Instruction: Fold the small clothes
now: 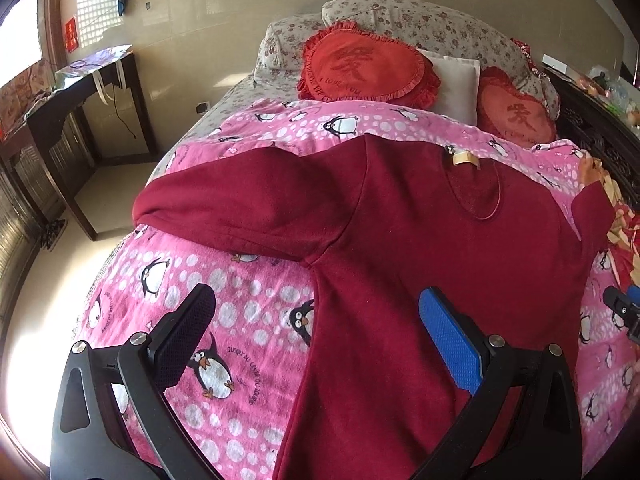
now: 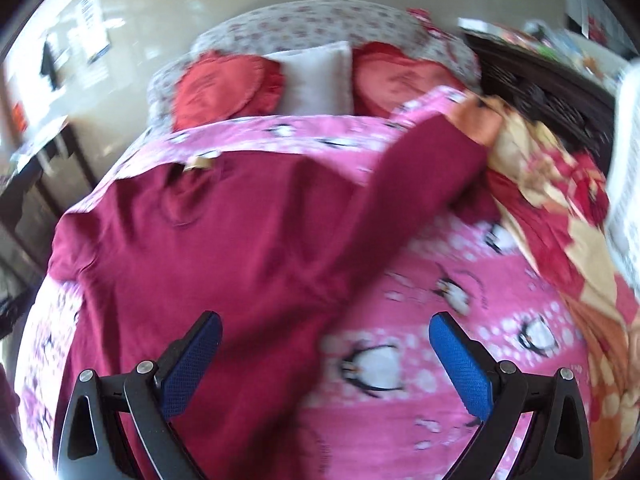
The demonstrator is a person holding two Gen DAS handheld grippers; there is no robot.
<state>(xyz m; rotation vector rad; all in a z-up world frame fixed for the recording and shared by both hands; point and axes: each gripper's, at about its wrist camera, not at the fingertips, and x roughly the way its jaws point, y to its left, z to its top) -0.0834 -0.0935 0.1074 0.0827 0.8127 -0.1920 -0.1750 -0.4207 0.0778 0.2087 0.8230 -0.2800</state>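
Observation:
A dark red long-sleeved sweater (image 1: 420, 240) lies spread flat on a pink penguin-print blanket (image 1: 240, 320), collar toward the pillows, both sleeves stretched out sideways. My left gripper (image 1: 320, 320) hovers open above the sweater's left hem edge, one finger over the blanket, the other over the cloth. In the blurred right wrist view the sweater (image 2: 220, 240) fills the left half, its right sleeve (image 2: 420, 172) reaching up and right. My right gripper (image 2: 326, 344) is open above the sweater's right side edge and the blanket (image 2: 460, 340). The right gripper's tip (image 1: 624, 308) shows at the left view's right edge.
Two red heart cushions (image 1: 364, 66) and a white pillow (image 1: 456, 84) lie at the bed's head. A red and yellow floral quilt (image 2: 560, 216) is bunched along the bed's right side by a dark headboard (image 2: 540, 92). A dark wooden desk (image 1: 80, 120) stands left of the bed.

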